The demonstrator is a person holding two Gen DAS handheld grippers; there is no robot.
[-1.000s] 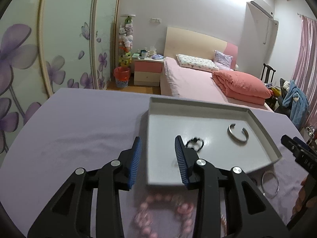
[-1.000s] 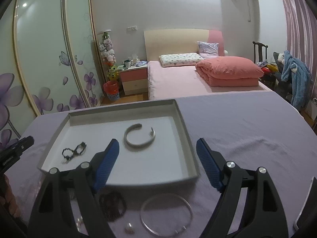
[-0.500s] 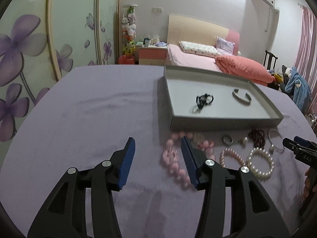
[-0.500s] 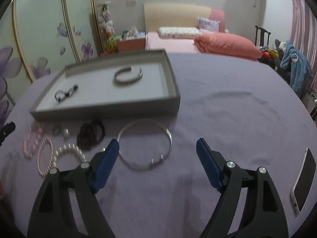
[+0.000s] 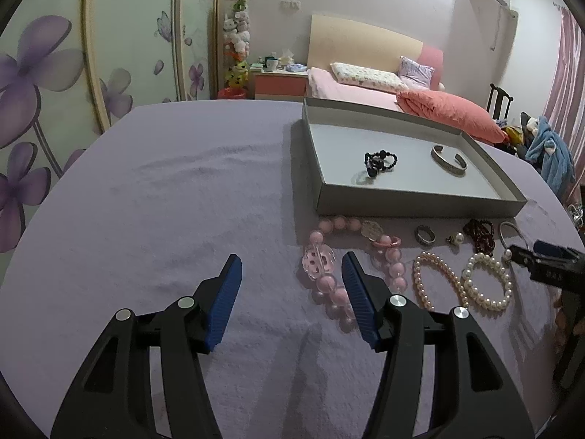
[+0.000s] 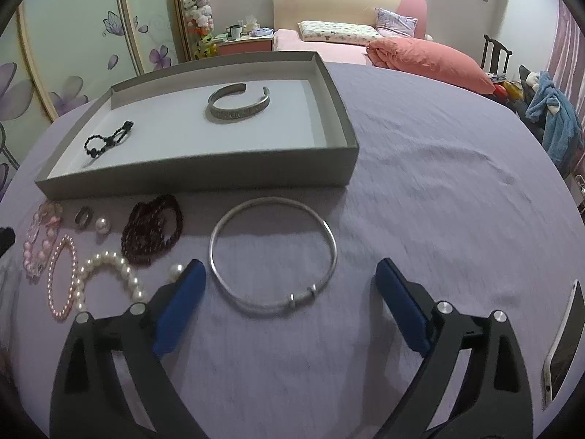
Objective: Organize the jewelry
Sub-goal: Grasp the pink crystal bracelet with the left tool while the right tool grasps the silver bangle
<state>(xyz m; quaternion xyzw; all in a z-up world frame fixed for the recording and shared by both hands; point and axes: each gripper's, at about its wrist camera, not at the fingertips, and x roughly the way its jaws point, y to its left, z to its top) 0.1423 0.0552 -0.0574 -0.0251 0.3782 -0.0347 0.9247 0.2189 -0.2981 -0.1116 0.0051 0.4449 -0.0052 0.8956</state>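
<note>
While smooth thin silver bangle [image 6: 272, 252] lies flat, fuzzy lilac cloth [image 6: 438, 190] wrinkles.

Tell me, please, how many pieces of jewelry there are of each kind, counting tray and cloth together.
Beaded bracelets, 5: black, large pink, small pink, white pearl, dark red
Silver bangles, 2: cuff, thin hoop
Ring: 1
Loose pearls: 2
Total: 10

Low in the frame, the right gripper [image 6: 290, 301] is opening its jaws over a thin silver bangle [image 6: 272, 254] on the purple-covered counter [image 6: 438, 190], pads clear of it. Above, a grey tray [image 6: 204, 177] holds a silver cuff [image 6: 239, 104] and black beads [image 6: 108, 141].
</note>
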